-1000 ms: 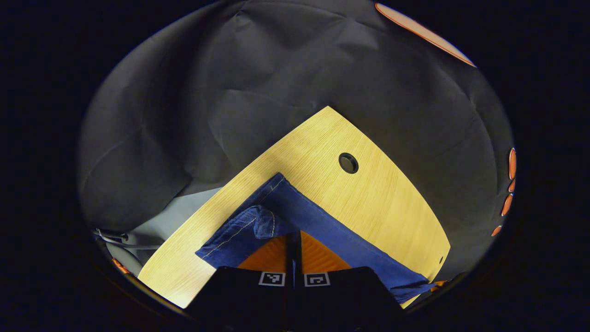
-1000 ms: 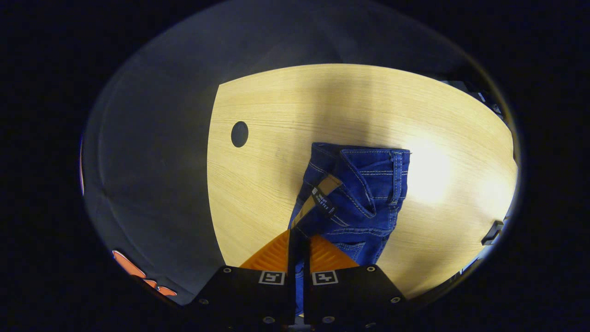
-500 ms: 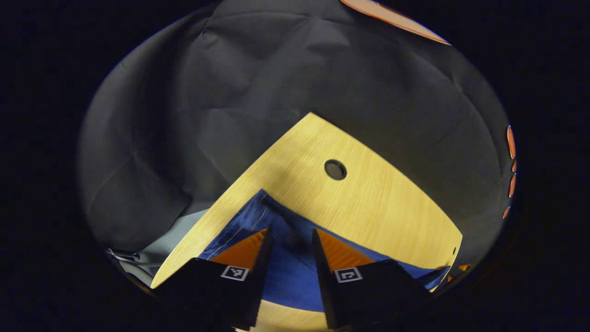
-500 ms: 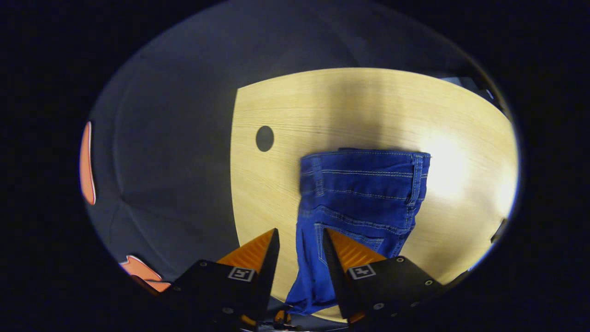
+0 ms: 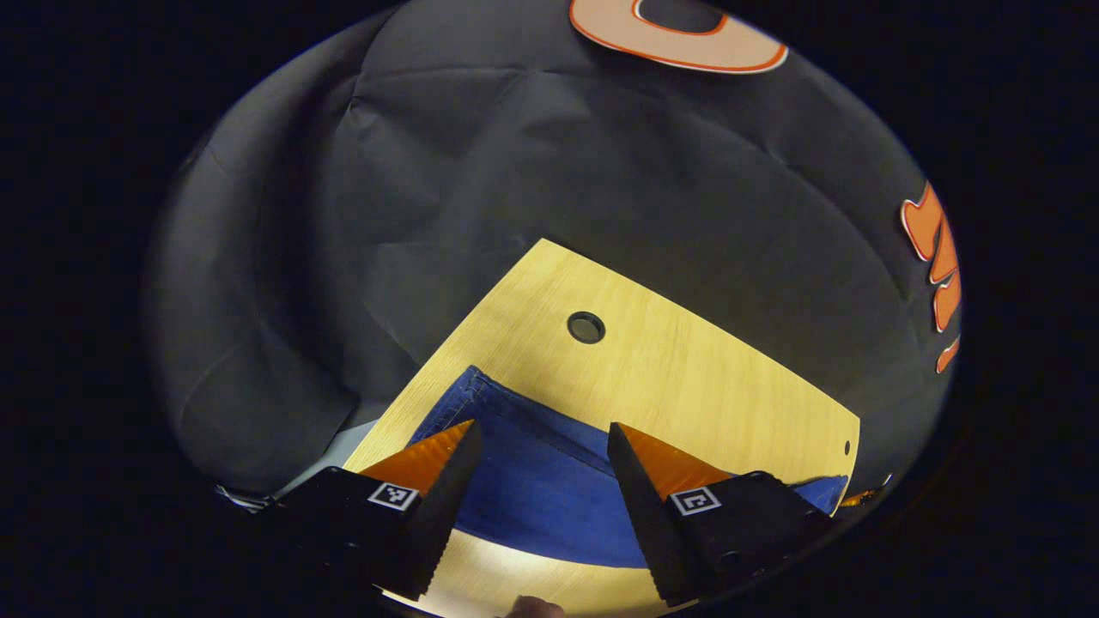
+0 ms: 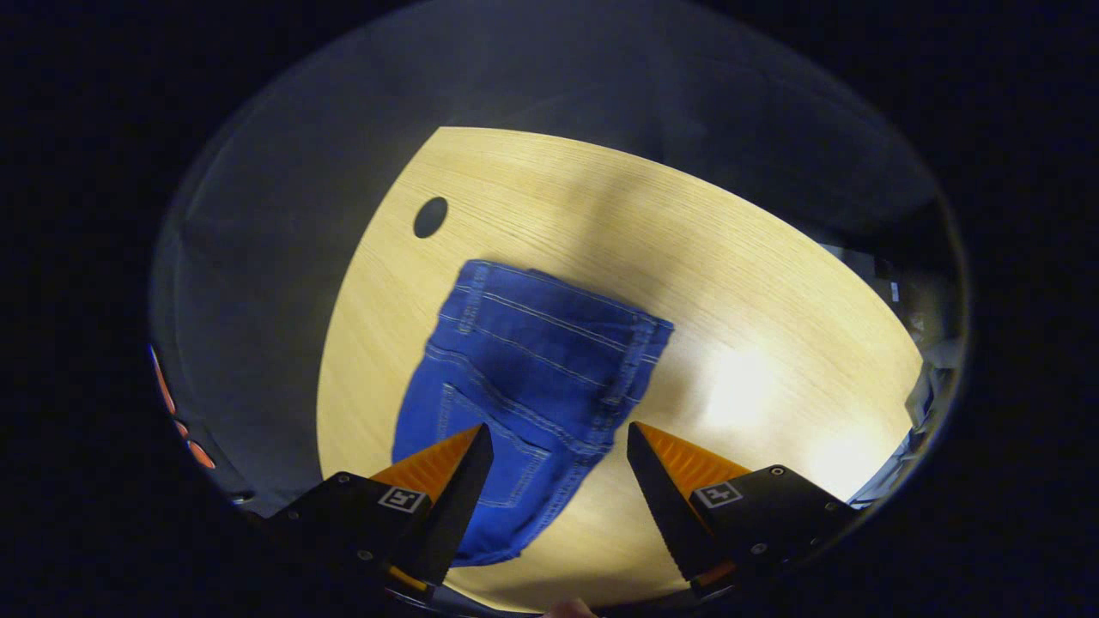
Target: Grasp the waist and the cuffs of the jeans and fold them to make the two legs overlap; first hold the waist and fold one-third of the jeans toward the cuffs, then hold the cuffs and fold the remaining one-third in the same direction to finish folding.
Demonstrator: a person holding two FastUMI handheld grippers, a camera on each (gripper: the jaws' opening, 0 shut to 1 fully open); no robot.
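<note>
Hovering above the jeans (image 6: 532,369), both tools are spread wide and holding nothing. The right tool (image 6: 558,468) looks down on the waist end, back pocket and waistband stitching facing up, the denim lying flat on the wooden surface (image 6: 773,283) near the round cable hole (image 6: 430,217). The left tool (image 5: 541,468) hangs over the leg end, where the blue cloth (image 5: 532,481) runs close to the surface's edge, a hemmed corner just below the hole (image 5: 585,327).

From how the cloth lies, the legs look stacked already, so the waist fold seems next in line. To do it well, I'd say each tool should come down on a corner of the waistband, one finger slid beneath every layer so both legs rise together. Pinch the thick seam, not the loose pocket cloth. Lift only a little, carry the waist straight along the legs, and keep both corners level so the crease lands square. The risk here: catching only the top layer, which would drag the stack apart.
</note>
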